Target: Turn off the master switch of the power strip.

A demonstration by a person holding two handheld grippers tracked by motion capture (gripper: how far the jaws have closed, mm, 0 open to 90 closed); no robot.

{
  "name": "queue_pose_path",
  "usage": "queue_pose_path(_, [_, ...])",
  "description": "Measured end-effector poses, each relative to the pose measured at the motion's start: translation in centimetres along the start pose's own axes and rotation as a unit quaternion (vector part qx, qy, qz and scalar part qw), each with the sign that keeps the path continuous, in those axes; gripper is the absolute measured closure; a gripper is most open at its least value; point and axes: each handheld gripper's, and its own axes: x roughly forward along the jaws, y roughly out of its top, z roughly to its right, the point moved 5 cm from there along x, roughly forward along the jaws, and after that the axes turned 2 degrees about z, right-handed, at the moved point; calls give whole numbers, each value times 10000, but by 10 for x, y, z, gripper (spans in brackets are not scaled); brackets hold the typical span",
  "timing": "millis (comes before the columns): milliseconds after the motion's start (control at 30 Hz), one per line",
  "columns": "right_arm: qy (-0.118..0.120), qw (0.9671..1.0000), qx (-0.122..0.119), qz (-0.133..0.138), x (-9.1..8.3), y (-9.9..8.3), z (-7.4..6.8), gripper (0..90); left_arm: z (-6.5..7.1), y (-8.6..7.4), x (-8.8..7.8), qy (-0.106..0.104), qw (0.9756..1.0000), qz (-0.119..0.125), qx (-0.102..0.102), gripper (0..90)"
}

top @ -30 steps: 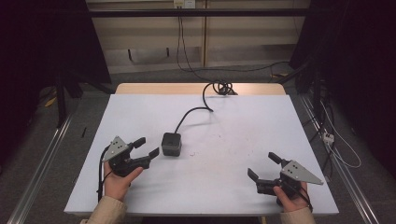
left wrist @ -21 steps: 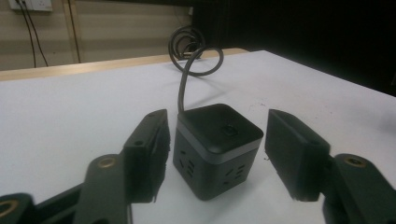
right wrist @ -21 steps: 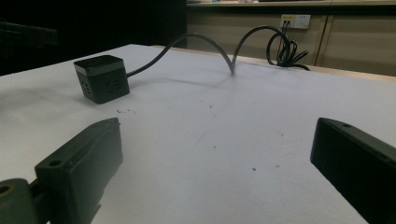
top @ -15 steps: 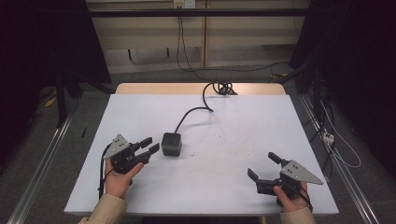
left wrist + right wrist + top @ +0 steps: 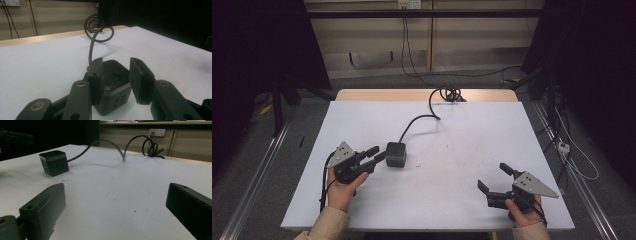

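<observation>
A black cube-shaped power socket (image 5: 395,154) sits left of the white table's middle, its cable (image 5: 419,120) curving back to a coil (image 5: 451,93) at the far edge. My left gripper (image 5: 376,154) lies level just left of the cube; its jaws have just been closing. In the left gripper view the cube's near part (image 5: 113,87) is between them, one jaw beside its left face, with a gap showing at the other. My right gripper (image 5: 493,176) rests near the front right with its jaws wide apart and nothing between them; the cube (image 5: 53,162) stands far off.
The white tabletop (image 5: 472,130) has a wooden strip along its far edge (image 5: 412,95). Metal rails run along the floor on both sides, and loose cables lie on the floor at the right (image 5: 572,150). Dark curtains stand left and right.
The left gripper's jaws have narrowed and edged a little toward the cube. The right gripper has kept still.
</observation>
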Motion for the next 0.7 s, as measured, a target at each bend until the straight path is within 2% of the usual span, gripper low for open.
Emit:
queue_pose_path(233, [2, 10000, 0, 16, 0, 1, 0, 20, 2, 0, 4, -110, 9999, -32, -86, 654])
queue_pose_path(367, [4, 10000, 6, 20, -1, 1, 0, 20, 4, 0, 6, -204, 9997, -95, -53, 700])
queue_pose_path(433, [6, 10000, 5, 21, -1, 1, 0, 20, 5, 1, 8, -231, 9996, -87, -114, 713])
queue_pose_path(700, [14, 10000, 10, 36, -1, 1, 0, 20, 5, 1, 12, -211, 9995, -185, -156, 784])
